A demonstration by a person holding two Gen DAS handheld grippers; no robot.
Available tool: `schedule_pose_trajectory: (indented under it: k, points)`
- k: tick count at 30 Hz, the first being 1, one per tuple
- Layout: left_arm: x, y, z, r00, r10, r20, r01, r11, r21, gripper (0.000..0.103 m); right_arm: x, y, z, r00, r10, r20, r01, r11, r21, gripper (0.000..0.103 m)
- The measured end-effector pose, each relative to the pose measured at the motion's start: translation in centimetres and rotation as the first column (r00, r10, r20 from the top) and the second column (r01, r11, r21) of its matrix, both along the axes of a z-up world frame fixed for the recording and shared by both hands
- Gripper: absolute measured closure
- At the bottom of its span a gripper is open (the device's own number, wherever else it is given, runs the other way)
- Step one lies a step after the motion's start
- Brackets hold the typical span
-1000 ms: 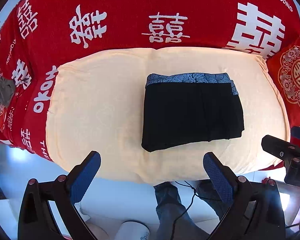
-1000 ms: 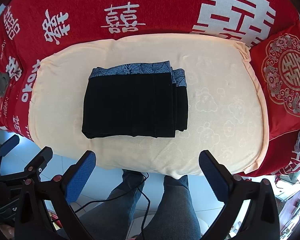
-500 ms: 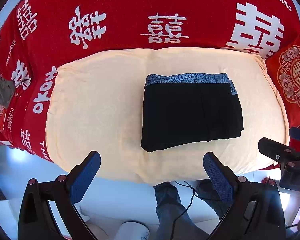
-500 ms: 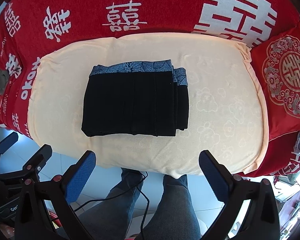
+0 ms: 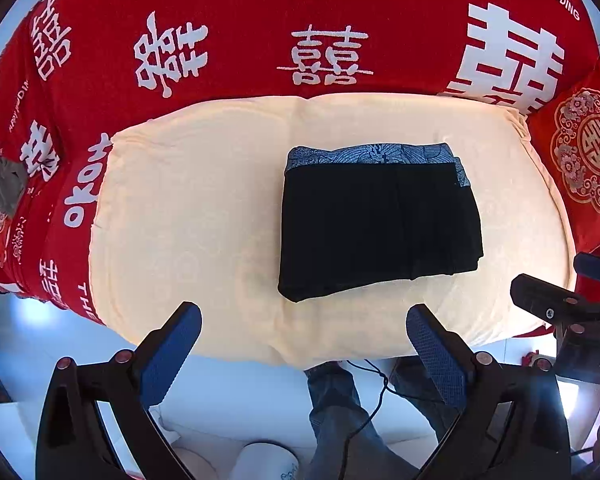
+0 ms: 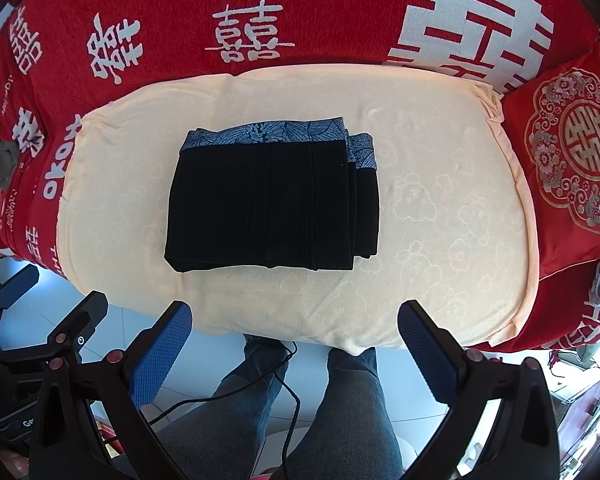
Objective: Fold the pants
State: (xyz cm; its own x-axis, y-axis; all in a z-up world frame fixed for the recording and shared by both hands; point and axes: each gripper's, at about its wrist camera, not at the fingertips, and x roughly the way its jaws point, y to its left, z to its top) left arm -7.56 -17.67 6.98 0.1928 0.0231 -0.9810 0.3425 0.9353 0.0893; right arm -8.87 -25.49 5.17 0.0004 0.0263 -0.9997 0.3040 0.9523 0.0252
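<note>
While both jaws stand wide apart and empty, the left hand-held gripper point(image 5: 303, 336) and right hand-held gripper point(image 6: 295, 332) hover short of the cream blanket point(image 6: 440, 200); the folded pants point(image 6: 268, 204) lie ahead, longer sideways, roughly equally near both.

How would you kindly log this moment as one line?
pants: folded, on cream towel | left gripper: open, empty | right gripper: open, empty
</note>
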Motion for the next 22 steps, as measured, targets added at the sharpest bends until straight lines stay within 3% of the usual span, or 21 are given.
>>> schedule_pose_trajectory:
  k: [22]
  points:
    - [0.16, 0.41, 0.25, 1.000, -0.001, 0.003, 0.001, 1.000, -0.026, 0.000, -0.35, 0.60, 0.14, 1.000, -0.013, 0.000, 0.013, 1.000, -0.002, 0.000]
